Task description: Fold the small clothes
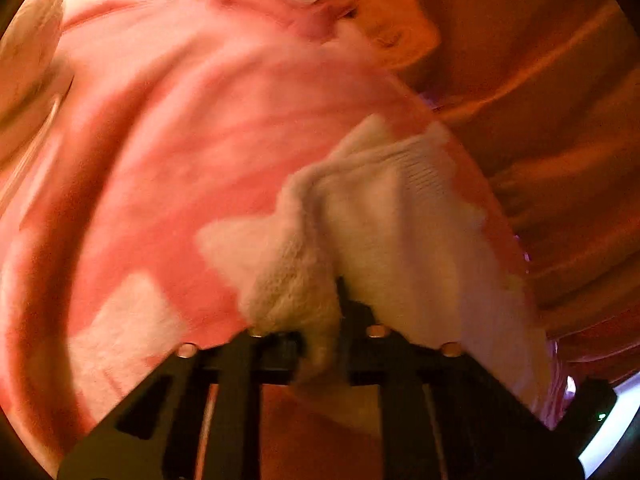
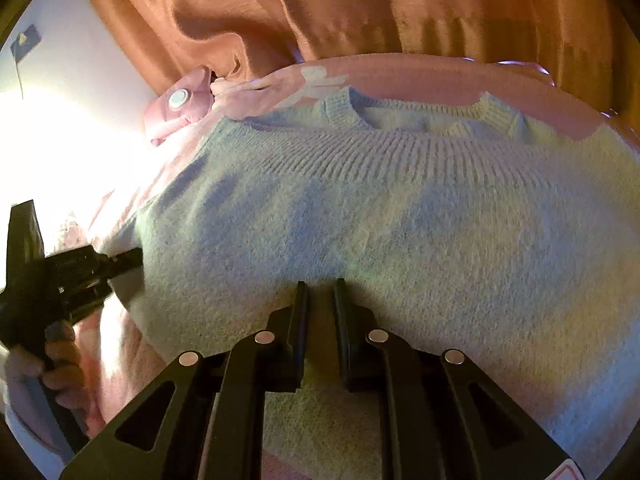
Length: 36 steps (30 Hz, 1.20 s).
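A pale knit sweater lies spread on a pink blanket with white patches, its ribbed neck band at the far side. My left gripper is shut on a bunched edge of the sweater; the fabric hides most of its fingers. It also shows at the left of the right wrist view, at the sweater's left edge. My right gripper hovers over the middle of the sweater with its jaws a narrow gap apart and nothing between them.
An orange curtain hangs behind the blanket and shows in the left wrist view. A pink piece with a white snap button lies at the blanket's far left. Bright light washes out the left side.
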### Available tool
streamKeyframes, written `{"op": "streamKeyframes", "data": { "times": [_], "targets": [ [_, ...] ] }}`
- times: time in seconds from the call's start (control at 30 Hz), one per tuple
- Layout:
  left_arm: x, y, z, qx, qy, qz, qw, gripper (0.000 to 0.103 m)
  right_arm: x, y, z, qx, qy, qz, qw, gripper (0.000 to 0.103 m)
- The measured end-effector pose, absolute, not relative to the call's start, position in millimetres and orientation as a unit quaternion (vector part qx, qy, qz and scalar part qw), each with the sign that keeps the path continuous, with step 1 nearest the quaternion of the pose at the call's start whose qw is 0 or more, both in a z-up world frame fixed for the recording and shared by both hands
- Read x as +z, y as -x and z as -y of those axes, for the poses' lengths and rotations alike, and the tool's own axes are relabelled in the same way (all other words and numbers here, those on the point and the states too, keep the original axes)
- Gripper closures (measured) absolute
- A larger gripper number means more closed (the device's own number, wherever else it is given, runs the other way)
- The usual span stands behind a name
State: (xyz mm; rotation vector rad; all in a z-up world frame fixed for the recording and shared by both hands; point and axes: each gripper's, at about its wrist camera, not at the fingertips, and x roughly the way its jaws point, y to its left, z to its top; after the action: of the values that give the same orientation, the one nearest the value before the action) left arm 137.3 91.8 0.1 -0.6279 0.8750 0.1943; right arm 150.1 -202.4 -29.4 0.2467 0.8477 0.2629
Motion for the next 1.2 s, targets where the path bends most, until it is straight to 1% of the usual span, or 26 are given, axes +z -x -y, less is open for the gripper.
{"op": "streamKeyframes", "data": {
  "times": [0.07, 0.17, 0.2, 0.3, 0.4, 0.5, 0.53, 0.57, 0.6, 0.67, 0.73, 0.77, 0.8, 0.87, 0.9, 1.0, 1.07, 1.13, 1.2],
  "targets": [
    [34.1, -140.8, -64.9, 0.058, 0.261, -0.390, 0.881, 0.093, -24.6, -147.9, 210.0, 0.129, -0.141, -0.410, 0.892, 0.089],
    [86.8, -141.2, -6.0, -0.022, 0.211, -0.352, 0.912, 0.094, -6.7, -139.0, 235.7, 0.109, -0.173, -0.390, 0.898, 0.083],
    [98.6, -138.3, 15.1, -0.050, 0.199, -0.344, 0.916, 0.094, 2.9, -133.2, 253.7, 0.093, -0.187, -0.376, 0.903, 0.079],
    [119.5, -125.4, 90.3, -0.147, 0.157, -0.330, 0.919, 0.094, 19.2, -114.7, 311.9, 0.036, -0.237, -0.342, 0.908, 0.074],
    [100.7, -109.4, 168.4, -0.221, 0.108, -0.358, 0.901, 0.094, 25.7, -95.6, 367.3, -0.033, -0.279, -0.316, 0.906, 0.070],
    [38.4, -104.0, 226.4, -0.257, 0.082, -0.441, 0.856, 0.093, 29.5, -78.3, 415.2, -0.071, -0.315, -0.289, 0.901, 0.069],
    [8.8, -103.7, 241.7, -0.258, 0.066, -0.474, 0.839, 0.093, 28.8, -71.9, 430.1, -0.071, -0.331, -0.282, 0.898, 0.069],
    [-10.0, -100.8, 245.3, -0.246, 0.063, -0.490, 0.834, 0.093, 27.9, -68.1, 437.1, -0.069, -0.340, -0.278, 0.896, 0.065],
    [-16.0, -96.6, 243.9, -0.243, 0.067, -0.487, 0.836, 0.090, 27.2, -65.9, 441.7, -0.068, -0.346, -0.276, 0.894, 0.063],
    [-6.9, -84.0, 230.8, -0.247, 0.082, -0.464, 0.847, 0.088, 25.1, -58.9, 447.7, -0.059, -0.363, -0.275, 0.888, 0.061],
    [9.5, -76.5, 214.8, -0.255, 0.102, -0.463, 0.842, 0.085, 24.2, -54.7, 444.9, -0.028, -0.373, -0.281, 0.884, 0.053],
    [16.1, -75.5, 205.0, -0.255, 0.108, -0.463, 0.842, 0.083, 24.0, -56.9, 441.5, -0.018, -0.372, -0.287, 0.883, 0.047],
    [23.0, -73.5, 196.9, -0.251, 0.109, -0.458, 0.846, 0.074, 24.0, -57.4, 438.4, -0.010, -0.370, -0.292, 0.882, 0.042],
    [35.1, -72.4, 173.5, -0.216, 0.092, -0.438, 0.868, 0.066, 21.4, -62.1, 424.2, 0.026, -0.375, -0.310, 0.873, 0.039],
    [37.1, -73.4, 165.5, -0.202, 0.083, -0.431, 0.876, 0.063, 19.0, -65.5, 420.0, 0.042, -0.382, -0.321, 0.866, 0.039],
    [24.1, -87.9, 140.3, -0.156, 0.070, -0.440, 0.881, 0.059, 7.4, -75.8, 400.7, 0.061, -0.380, -0.367, 0.847, 0.039],
    [7.2, -97.1, 133.7, -0.155, 0.082, -0.459, 0.871, 0.059, 3.2, -84.0, 389.7, 0.056, -0.359, -0.392, 0.845, 0.039],
    [3.6, -94.9, 136.1, -0.154, 0.067, -0.455, 0.875, 0.058, -3.1, -92.3, 380.0, 0.049, -0.347, -0.409, 0.842, 0.038],
    [7.3, -86.4, 143.9, -0.161, 0.034, -0.446, 0.880, 0.048, -6.5, -99.9, 371.4, 0.047, -0.340, -0.416, 0.842, 0.038]
  ]
}}
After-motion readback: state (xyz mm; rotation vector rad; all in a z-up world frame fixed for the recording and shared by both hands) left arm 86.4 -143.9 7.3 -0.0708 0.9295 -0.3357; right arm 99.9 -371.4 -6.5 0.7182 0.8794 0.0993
